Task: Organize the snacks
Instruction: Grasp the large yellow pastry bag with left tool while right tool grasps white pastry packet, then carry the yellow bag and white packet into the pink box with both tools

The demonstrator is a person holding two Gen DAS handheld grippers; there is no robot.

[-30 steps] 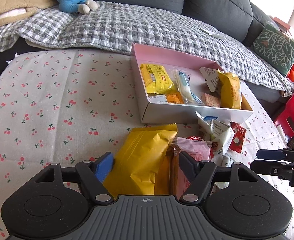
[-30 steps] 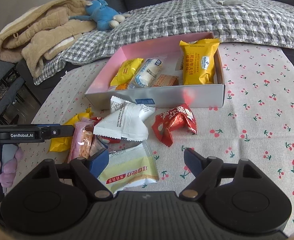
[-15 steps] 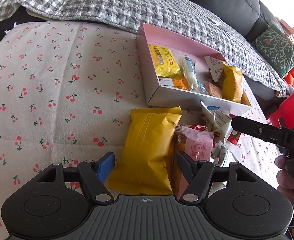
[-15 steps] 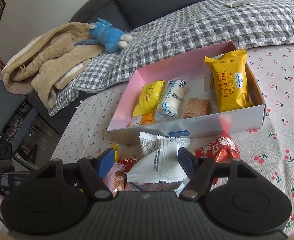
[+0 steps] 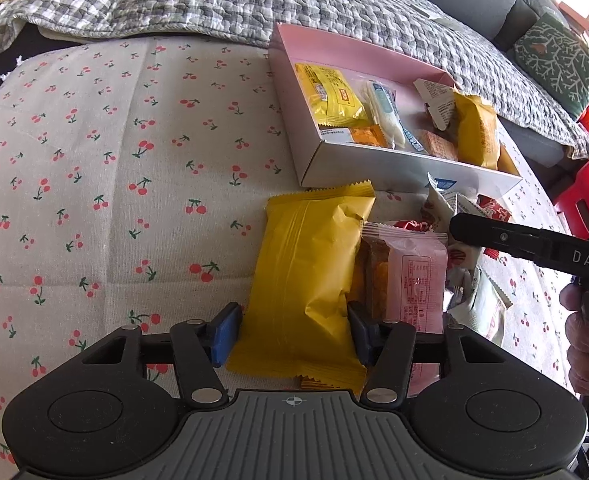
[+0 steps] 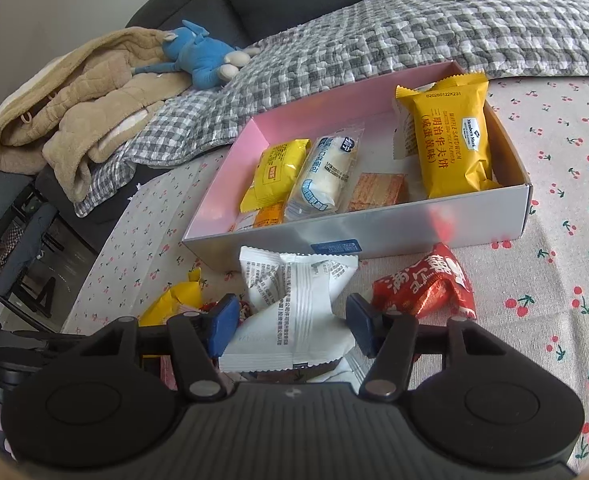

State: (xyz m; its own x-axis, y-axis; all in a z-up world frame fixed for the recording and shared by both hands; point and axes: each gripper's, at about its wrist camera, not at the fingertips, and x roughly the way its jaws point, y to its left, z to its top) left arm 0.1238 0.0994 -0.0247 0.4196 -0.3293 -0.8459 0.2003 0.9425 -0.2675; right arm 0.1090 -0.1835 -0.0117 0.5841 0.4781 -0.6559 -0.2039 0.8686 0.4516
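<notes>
On the cherry-print tablecloth (image 5: 134,168), just in front of the pink box (image 5: 358,46), loose snacks lie in a heap. The left gripper (image 5: 292,330) straddles a yellow packet (image 5: 306,272); its jaws have just been closing, pads touching or nearly touching both sides, firm grip not confirmed. The right gripper (image 6: 292,326) has also just been closing around a white packet (image 6: 294,312); pads at its edges, squeeze unclear. The box already holds several packets, with a red packet (image 6: 426,286) and a pink packet (image 5: 414,276) still outside.

Risks: slick, puffy film could slip from the pads or crush. The pink packet touches the yellow one and may be dragged along. The two grippers work close together and could collide. The thin cardboard box could slide if bumped.
</notes>
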